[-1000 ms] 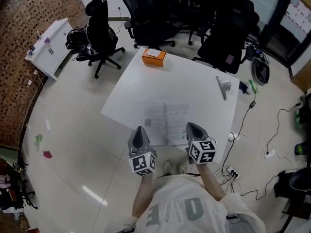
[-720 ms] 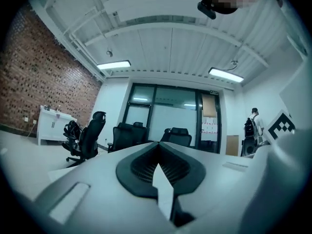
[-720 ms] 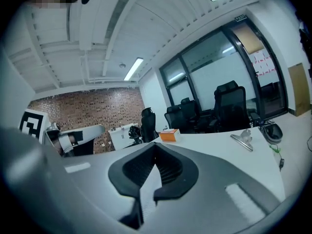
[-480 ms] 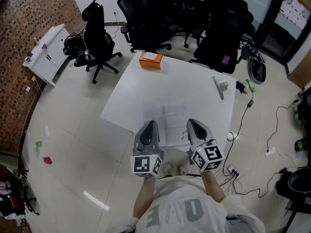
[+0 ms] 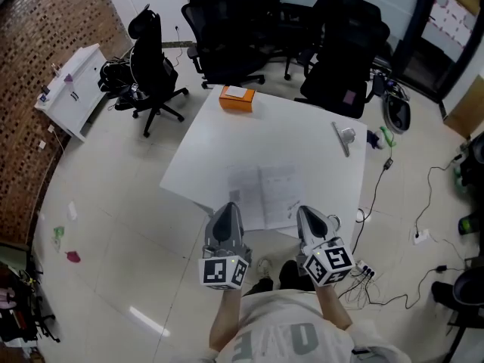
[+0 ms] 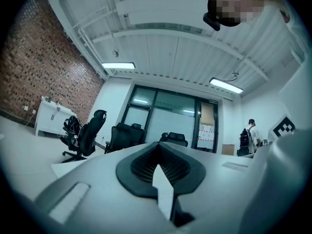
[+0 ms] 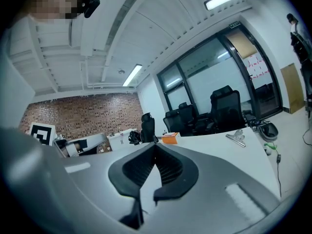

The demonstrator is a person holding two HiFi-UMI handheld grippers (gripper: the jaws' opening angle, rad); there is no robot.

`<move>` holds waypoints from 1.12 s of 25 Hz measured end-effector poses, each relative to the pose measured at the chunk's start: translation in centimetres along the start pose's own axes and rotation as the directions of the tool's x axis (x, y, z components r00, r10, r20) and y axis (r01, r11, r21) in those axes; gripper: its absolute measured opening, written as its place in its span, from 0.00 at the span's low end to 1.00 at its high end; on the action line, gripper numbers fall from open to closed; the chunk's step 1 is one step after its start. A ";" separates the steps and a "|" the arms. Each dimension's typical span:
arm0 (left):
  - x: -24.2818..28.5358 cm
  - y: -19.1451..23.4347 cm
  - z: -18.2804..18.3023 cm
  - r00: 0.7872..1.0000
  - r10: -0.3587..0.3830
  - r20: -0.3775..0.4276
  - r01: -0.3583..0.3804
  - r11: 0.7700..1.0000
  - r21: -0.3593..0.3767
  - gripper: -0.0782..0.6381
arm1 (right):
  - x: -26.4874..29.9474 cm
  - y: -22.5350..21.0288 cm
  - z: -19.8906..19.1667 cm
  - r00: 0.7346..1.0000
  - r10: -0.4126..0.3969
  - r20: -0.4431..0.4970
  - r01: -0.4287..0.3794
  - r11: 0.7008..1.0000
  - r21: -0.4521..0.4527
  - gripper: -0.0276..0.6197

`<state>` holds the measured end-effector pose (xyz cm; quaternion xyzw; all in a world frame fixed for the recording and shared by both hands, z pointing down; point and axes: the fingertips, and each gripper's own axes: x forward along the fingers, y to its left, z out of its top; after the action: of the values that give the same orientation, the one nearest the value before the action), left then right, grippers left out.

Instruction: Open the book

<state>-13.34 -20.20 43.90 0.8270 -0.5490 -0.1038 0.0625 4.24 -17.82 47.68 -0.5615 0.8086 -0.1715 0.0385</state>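
Observation:
The book [image 5: 266,193] lies open and flat on the white table [image 5: 302,134], near its front edge, pale printed pages up. My left gripper [image 5: 230,209] hangs over the table's front edge just short of the book's left page, jaws shut and empty. My right gripper [image 5: 305,212] hangs beside the book's right page, also shut with nothing in it. In the left gripper view the left gripper [image 6: 158,146] points about level into the room and the book is hidden. The right gripper [image 7: 155,146] points across the table top [image 7: 229,152].
An orange box [image 5: 237,97] [image 7: 169,138] sits at the table's far edge. A metal clip [image 5: 345,137] [image 7: 237,137] lies at the right. Black office chairs [image 5: 227,29] crowd the far side. A white cabinet [image 5: 72,89] stands left; cables [image 5: 393,293] trail on the floor at right.
Both grippers have lifted and drawn back from over the open book toward the person, staying shut. The book has not moved.

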 end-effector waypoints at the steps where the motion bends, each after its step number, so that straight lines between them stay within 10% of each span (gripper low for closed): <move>1: -0.7 -0.1 0.5 1.000 0.006 0.013 -0.006 1.000 0.005 0.13 | -0.4 0.4 0.1 1.000 0.010 0.005 -0.010 1.000 -0.001 0.05; 28: -34.2 -21.8 1.3 0.997 0.009 0.081 -0.014 0.998 0.059 0.13 | -36.5 9.8 -6.5 0.988 0.152 0.019 -0.149 0.983 -0.108 0.05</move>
<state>-7.03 19.80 41.45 0.8204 -0.5588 -0.1203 0.0162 7.18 20.38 45.87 -0.5024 0.8560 -0.1171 0.0321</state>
